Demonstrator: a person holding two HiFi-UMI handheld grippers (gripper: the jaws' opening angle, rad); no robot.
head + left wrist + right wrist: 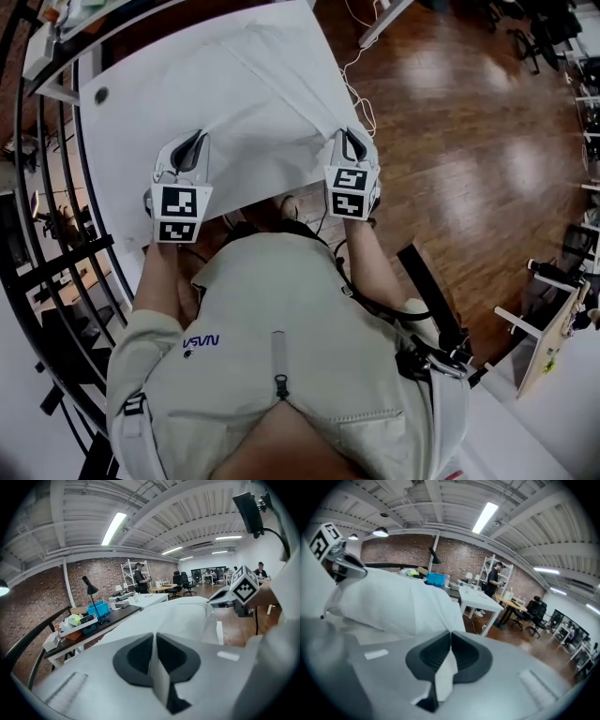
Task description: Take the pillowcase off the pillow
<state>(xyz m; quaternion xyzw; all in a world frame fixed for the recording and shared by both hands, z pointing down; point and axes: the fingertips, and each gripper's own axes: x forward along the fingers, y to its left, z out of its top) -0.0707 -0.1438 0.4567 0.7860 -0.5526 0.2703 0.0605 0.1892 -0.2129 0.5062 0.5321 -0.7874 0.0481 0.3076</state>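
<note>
A white pillowcase (253,103) covers the pillow on the white table (117,159). My left gripper (191,142) is shut on the cloth's near edge at the left, and a strip of white fabric is pinched between its dark pads (136,656). My right gripper (346,141) is shut on the near right corner of the same edge, with a fold of cloth sticking out between its pads (464,656). In the left gripper view the pillowcase (178,616) stretches across to the right gripper (234,595). In the right gripper view the cloth (389,604) runs to the left gripper (342,559).
A black metal railing (52,234) curves along the table's left side. Wooden floor (459,141) lies to the right, with a white cable (361,94) hanging off the table edge. A dark desk with a blue box (97,609) and a lamp stands beyond.
</note>
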